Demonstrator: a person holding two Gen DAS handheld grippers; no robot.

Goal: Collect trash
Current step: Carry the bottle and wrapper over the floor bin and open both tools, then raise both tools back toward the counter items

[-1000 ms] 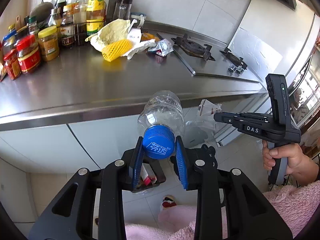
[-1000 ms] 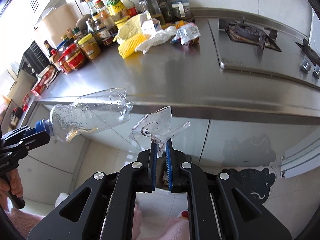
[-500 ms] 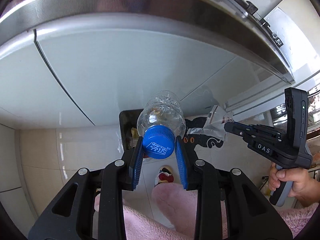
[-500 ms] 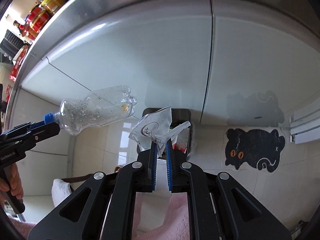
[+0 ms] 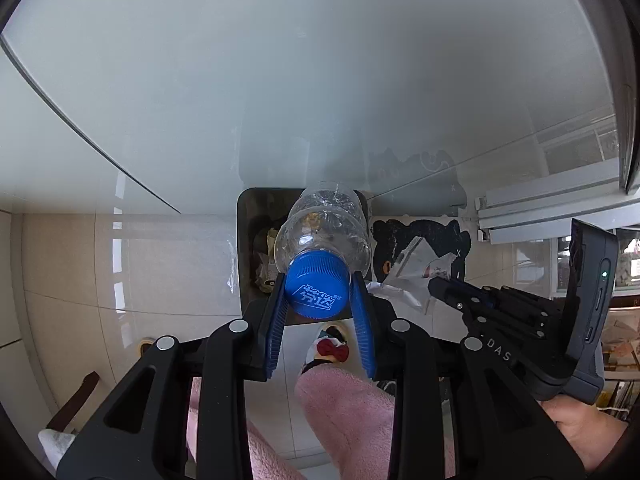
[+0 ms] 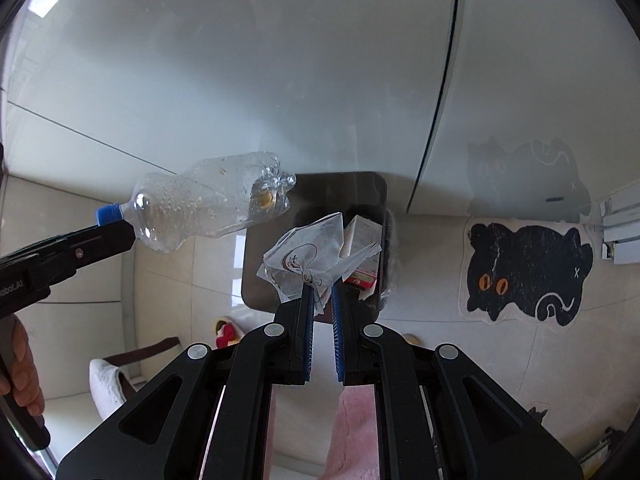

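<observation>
Bottle [image 5: 322,232] and wrapper [image 6: 308,256] — both clamped in tongs — above bin [image 6: 256,280].

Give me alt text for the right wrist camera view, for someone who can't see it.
The right gripper pinches a clear wrapper above an open trash bin on a tiled floor. To its left, the left gripper holds an empty bottle by its blue cap; a black cat mat lies to the right.

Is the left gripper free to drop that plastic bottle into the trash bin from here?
Probably yes: the left gripper holds the plastic bottle over the open trash bin, nothing between them.
</observation>
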